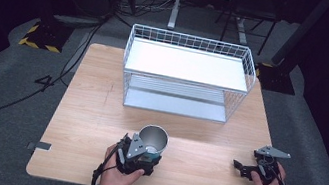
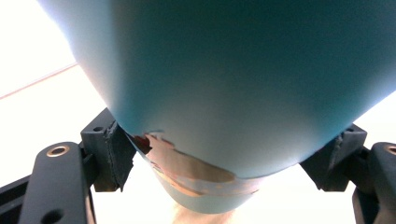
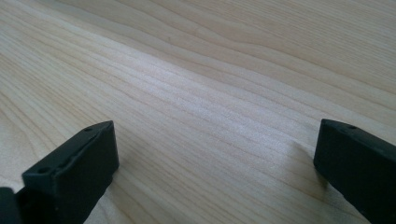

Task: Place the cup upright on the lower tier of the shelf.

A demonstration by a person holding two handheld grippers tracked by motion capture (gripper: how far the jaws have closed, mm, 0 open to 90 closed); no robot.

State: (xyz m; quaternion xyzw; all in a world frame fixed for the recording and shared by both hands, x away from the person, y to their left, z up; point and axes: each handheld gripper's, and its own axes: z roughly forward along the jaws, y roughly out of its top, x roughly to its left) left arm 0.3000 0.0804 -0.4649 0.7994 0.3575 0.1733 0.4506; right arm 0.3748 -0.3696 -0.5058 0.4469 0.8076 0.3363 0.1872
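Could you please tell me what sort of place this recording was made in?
Probably a lab or studio set up for recording manipulation: a lone wooden table on grey carpet, cables trailing over the floor, dark equipment stands behind, and a person working with a hand-held gripper in each hand.

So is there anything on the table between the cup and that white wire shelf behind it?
No. In the high view, bare wooden table lies between the cup, held by the left gripper, and the wire shelf.

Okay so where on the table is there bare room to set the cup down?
Bare wood runs between the teal cup in the left claw and the open right claw, and along the table's left side beside the wire rack. The rack crowds the far middle; its white top shelf is bare too.
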